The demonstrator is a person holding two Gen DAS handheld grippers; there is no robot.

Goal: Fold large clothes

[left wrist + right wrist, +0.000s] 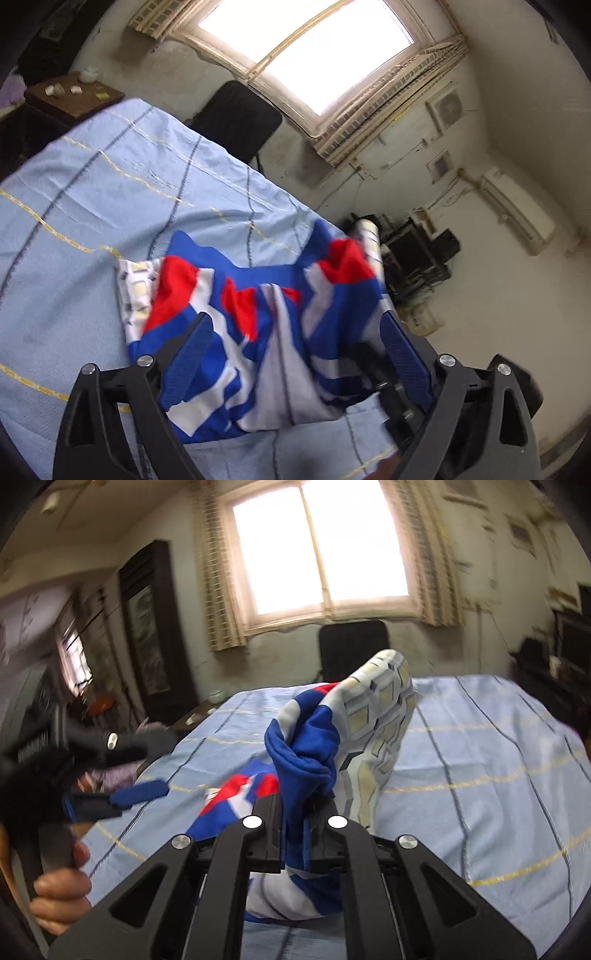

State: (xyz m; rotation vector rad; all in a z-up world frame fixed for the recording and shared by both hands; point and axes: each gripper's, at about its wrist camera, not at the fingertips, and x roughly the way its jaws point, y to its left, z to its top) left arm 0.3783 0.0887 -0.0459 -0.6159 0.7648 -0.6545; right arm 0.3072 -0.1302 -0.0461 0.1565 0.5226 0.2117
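Observation:
A blue, red and white patterned garment [258, 325] lies bunched on the light blue bedsheet [92, 192]. My left gripper [295, 321] is open, its blue-padded fingers [192, 354] spread on either side of the garment, just above it. My right gripper [295, 805] is shut on a bunched fold of the garment [306, 746] and lifts it off the bed [480, 757], with a pale patterned part [380, 716] standing up. The left gripper [122, 797] also shows in the right wrist view, held by a hand [62, 890].
A black chair [352, 646] stands behind the bed under the bright window [317, 550]. A wooden side table [74, 92] with small items is at the far corner. Dark equipment [417, 254] and an air conditioner [517, 206] are by the wall.

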